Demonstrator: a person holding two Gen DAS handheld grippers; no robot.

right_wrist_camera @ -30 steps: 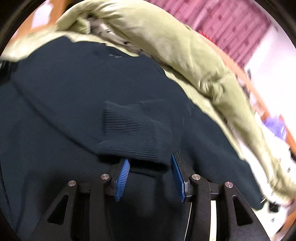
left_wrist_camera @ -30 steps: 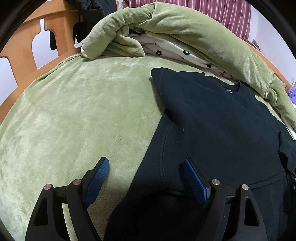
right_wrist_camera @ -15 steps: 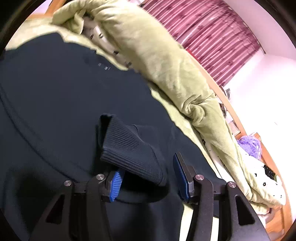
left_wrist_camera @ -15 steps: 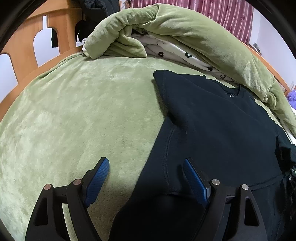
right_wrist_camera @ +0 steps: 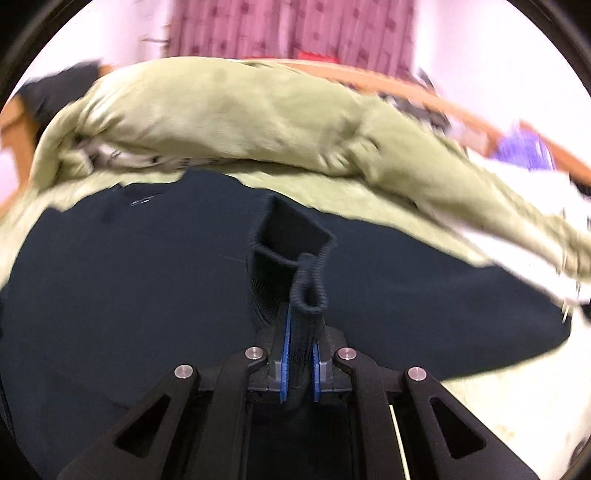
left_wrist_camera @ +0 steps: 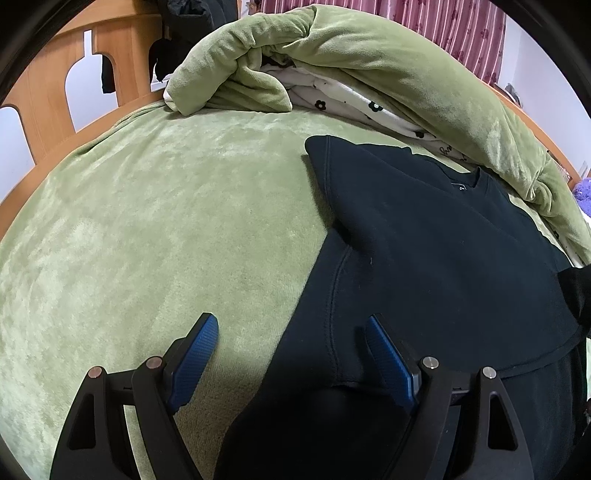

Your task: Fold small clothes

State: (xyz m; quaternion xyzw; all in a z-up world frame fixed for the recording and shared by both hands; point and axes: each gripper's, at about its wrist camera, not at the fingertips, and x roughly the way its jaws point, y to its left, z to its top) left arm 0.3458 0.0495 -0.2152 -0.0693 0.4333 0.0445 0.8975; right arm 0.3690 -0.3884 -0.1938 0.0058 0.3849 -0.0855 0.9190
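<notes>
A black sweatshirt [left_wrist_camera: 436, 251] lies spread on a green plush bed cover [left_wrist_camera: 166, 229], its neck toward the far side. One sleeve is folded across the body. My left gripper [left_wrist_camera: 291, 354] is open and straddles the sweatshirt's left side edge, low over it. In the right wrist view my right gripper [right_wrist_camera: 300, 354] is shut on the ribbed cuff [right_wrist_camera: 291, 251] of the other sleeve and holds it raised above the sweatshirt body [right_wrist_camera: 129, 280].
A rolled green blanket [left_wrist_camera: 369, 62] with white flowered bedding [left_wrist_camera: 347, 98] lies along the far side, also in the right wrist view [right_wrist_camera: 240, 118]. A wooden bed frame [left_wrist_camera: 107, 40] stands at the far left. Maroon curtains [right_wrist_camera: 295, 29] hang behind.
My right gripper has shut on the ribbed cuff and lifted it, swinging its view toward the blanket. My left gripper has stayed open in nearly the same place.
</notes>
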